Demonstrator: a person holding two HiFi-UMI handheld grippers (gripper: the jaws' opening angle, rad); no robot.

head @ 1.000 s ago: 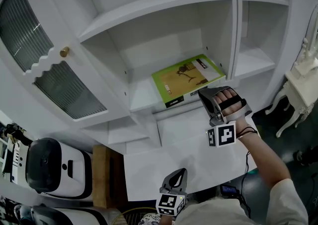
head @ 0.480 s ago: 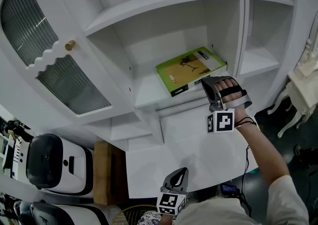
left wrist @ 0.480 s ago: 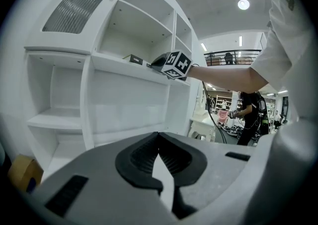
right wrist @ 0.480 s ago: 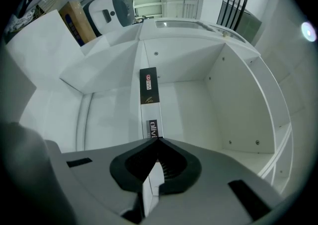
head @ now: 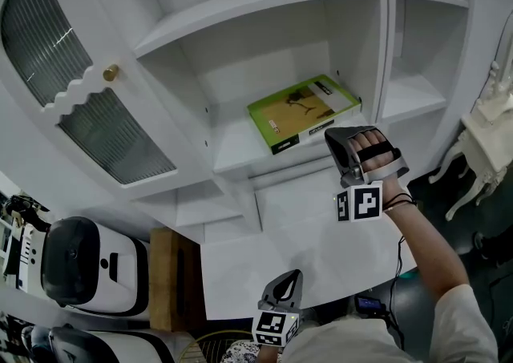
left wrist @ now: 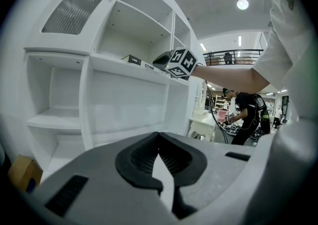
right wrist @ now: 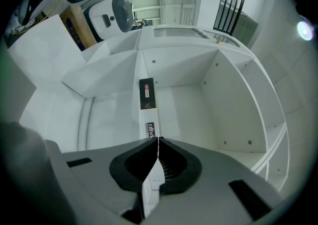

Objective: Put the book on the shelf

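A thin green book (head: 300, 111) lies flat on the white shelf (head: 232, 149), toward its right side. My right gripper (head: 329, 137) is at the book's near right corner, shut on it. In the right gripper view the book's spine (right wrist: 147, 95) runs edge-on straight into the closed jaws (right wrist: 158, 140), and a thin white strip of it shows between the pads. My left gripper (head: 293, 275) hangs low near my body, shut with nothing in it (left wrist: 158, 134). From there the book's dark end (left wrist: 133, 59) shows on the shelf.
A cabinet door with ribbed glass and a brass knob (head: 111, 73) stands open at the left. A white desk top (head: 321, 241) lies below the shelf. White rounded machines (head: 76, 265) and a cardboard box (head: 164, 273) sit lower left, an ornate white table (head: 489, 129) at the right.
My right gripper and the book have slid a little deeper onto the shelf. The left gripper has stayed where it was.
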